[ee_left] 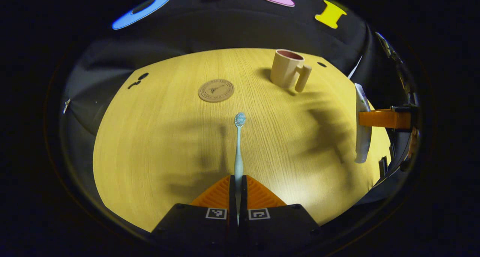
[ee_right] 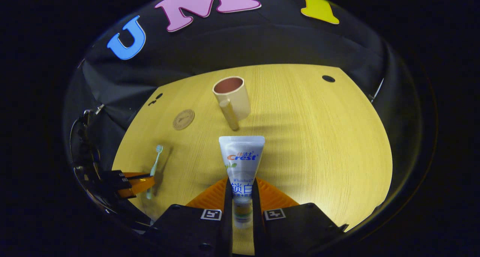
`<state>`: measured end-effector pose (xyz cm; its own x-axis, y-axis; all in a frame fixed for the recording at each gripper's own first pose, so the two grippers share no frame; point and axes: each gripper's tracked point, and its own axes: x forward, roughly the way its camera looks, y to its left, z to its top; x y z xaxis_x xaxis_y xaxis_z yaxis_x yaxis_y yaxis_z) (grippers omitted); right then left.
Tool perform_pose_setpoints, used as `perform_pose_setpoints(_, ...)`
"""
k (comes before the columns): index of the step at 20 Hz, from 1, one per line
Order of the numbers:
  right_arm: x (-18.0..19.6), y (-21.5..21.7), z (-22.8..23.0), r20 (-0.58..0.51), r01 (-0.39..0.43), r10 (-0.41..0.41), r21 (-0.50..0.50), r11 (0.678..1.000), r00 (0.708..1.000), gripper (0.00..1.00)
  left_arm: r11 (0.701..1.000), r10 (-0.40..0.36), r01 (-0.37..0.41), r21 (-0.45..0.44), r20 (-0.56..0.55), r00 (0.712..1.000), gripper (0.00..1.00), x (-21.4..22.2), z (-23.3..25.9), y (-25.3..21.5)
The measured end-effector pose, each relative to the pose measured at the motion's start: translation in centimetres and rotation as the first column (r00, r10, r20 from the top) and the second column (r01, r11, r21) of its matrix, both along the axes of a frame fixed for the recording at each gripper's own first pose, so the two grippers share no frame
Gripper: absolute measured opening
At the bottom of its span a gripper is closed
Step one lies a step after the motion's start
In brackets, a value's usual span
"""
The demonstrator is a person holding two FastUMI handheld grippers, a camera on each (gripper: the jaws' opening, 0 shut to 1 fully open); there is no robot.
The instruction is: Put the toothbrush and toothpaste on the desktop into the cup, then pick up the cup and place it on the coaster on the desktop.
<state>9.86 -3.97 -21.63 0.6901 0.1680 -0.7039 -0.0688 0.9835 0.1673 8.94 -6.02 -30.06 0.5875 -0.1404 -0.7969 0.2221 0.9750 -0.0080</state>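
Left tool (ee_left: 238, 182) clamping toothbrush (ee_left: 238, 148), right tool (ee_right: 243, 197) clamping toothpaste (ee_right: 242, 163)

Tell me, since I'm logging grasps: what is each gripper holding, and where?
Left gripper: toothbrush, by its handle end. Right gripper: toothpaste, near its cap end.

pale wooden desktop (ee_left: 157, 144) with dark holes — black cloth wall (ee_right: 262, 43) behind, soft shadows across it.
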Motion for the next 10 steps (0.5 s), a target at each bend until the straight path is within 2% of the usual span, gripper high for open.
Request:
perform_pose_setpoints(4,4.4,0.4,5.8,0.141,0.007,-0.010,0.018,1.000,0.990,0.26,0.998,0.009,-0.002,-0.063,0.110,0.994,0.07,0.0,4.1,-0.6)
perform_pose_setpoints(7,8.5,0.3,10.3,0.291,0.027,-0.033,0.025,0.999,0.956,0.26,0.999,0.021,-0.014,-0.042,0.165,0.986,0.07,0.1,6.7,-0.5)
perform_pose_setpoints(10,11.8,0.8,12.6,0.357,0.019,-0.024,0.017,1.000,0.934,0.25,0.998,0.034,-0.021,-0.059,0.232,0.972,0.06,0.2,9.4,-1.1)
